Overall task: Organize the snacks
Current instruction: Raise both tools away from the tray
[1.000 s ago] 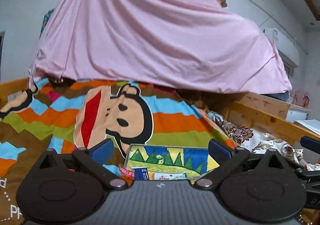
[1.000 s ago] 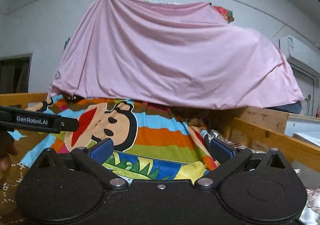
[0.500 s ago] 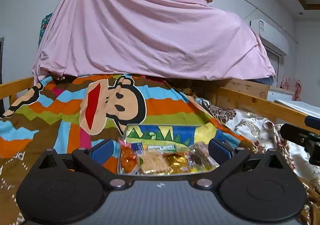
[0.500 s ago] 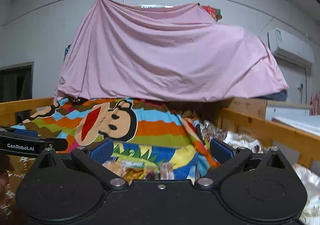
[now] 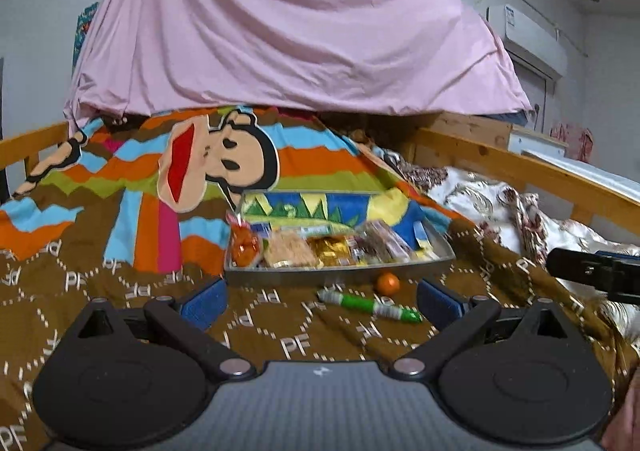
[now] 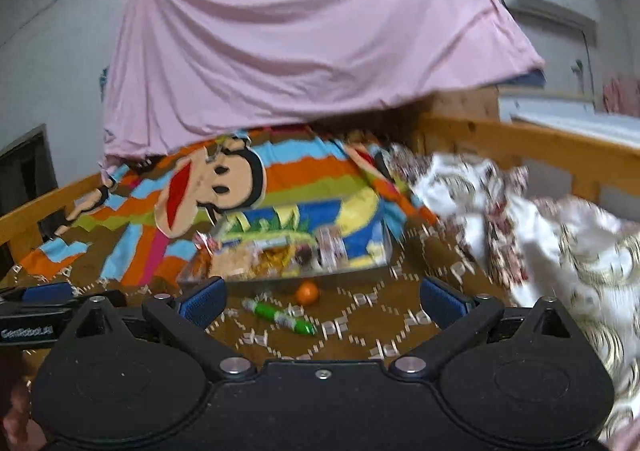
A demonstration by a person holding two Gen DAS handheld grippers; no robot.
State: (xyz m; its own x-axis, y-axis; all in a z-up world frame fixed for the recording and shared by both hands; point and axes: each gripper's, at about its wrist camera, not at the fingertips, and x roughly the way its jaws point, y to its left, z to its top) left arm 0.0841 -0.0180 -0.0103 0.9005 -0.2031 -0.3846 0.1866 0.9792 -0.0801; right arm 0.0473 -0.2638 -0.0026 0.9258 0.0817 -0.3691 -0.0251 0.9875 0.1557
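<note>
Both grippers hang over the bed with their fingers spread wide and nothing between them; the left gripper [image 5: 322, 301] fills the bottom of its own frame, and the right gripper [image 6: 322, 301] does the same in its view, which is smeared with blur; between the blue pads, low in the centre of each frame, a green snack stick [image 5: 370, 305] lies flat on the brown blanket [image 5: 120, 291], with a small orange ball [image 5: 388, 283] just beyond it; behind both, at mid-frame, a metal tray [image 5: 340, 273] rests on the blanket, packed with wrapped snacks [image 5: 320, 249], an orange packet [image 5: 245, 247] at its left end; a pink sheet [image 5: 280, 31] drapes across the upper half; wooden rails [image 5: 520, 171] run along the right.
</note>
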